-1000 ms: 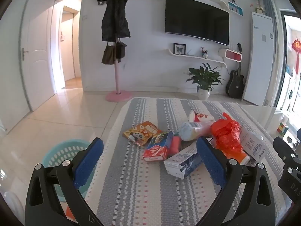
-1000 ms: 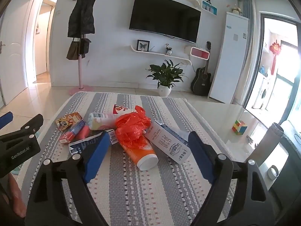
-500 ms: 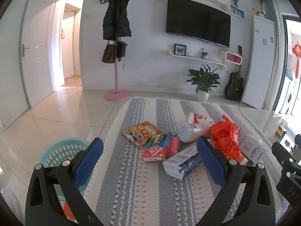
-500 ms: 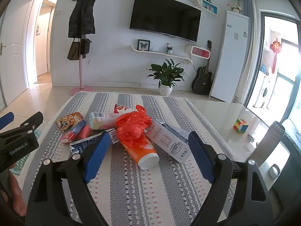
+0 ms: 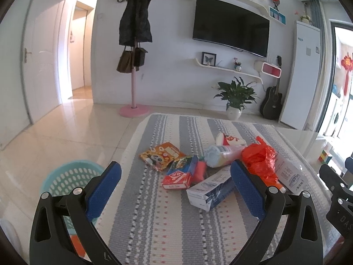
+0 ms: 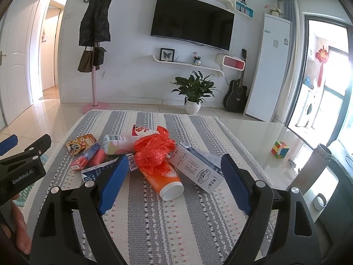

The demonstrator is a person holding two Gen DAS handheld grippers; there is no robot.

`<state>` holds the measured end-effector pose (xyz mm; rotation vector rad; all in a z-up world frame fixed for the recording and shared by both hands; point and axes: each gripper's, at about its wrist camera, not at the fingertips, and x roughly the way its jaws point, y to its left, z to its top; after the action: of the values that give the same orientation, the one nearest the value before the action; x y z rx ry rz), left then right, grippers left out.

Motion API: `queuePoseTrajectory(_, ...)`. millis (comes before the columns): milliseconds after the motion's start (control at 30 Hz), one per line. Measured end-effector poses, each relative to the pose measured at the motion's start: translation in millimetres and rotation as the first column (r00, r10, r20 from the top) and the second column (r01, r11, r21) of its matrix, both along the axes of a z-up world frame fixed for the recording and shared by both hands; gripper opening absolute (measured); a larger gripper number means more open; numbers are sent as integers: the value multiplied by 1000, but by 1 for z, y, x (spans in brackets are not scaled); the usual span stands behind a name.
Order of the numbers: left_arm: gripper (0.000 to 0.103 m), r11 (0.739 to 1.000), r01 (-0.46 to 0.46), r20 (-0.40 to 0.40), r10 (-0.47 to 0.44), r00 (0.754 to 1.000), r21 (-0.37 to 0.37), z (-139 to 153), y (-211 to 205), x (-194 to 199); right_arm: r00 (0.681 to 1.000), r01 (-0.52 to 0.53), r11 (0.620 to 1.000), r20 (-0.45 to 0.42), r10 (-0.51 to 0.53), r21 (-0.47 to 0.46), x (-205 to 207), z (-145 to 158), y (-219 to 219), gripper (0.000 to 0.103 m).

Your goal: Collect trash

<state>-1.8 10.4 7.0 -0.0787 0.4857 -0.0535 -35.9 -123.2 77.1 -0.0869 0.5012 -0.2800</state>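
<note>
- Trash lies heaped near the middle of a table covered by a grey and white striped cloth (image 6: 167, 225).
- Heaped together are a crumpled red plastic bag (image 6: 154, 152), an orange tube (image 6: 164, 180) on its side beneath it, a white carton (image 6: 195, 170), and a pale bottle (image 6: 119, 146) lying flat.
- Left part of the heap: an orange snack packet (image 5: 162, 155), a small red box (image 5: 179, 172) and a blue and white carton (image 5: 210, 191), overlapping each other.
- A red and white cup (image 5: 229, 139) at the back is mostly hidden by the bottle.
- Print on the packaging is too small to read.
- Left gripper (image 5: 175, 187) hangs above the near edge of the cloth, blue fingers spread wide, holding nothing.
- Right gripper (image 6: 174, 182) is likewise spread wide and empty, the tube and bag showing between its fingers.
- Each camera catches only an edge of the other gripper.
- A teal basket (image 5: 68, 178) stands on the floor left of the table, partly hidden by the left gripper; its contents are unclear.
- On bare tabletop to the right sit a colour cube (image 6: 280, 149) and a metal flask (image 6: 315, 167).
</note>
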Motion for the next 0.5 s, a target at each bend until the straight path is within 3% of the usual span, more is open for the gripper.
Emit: queuePoseTrajectory(500,96,1000,10,15,-10,1000,-4,4,-3,-2,1000,19,1000,25,-19,-5,-13,18,-7,81)
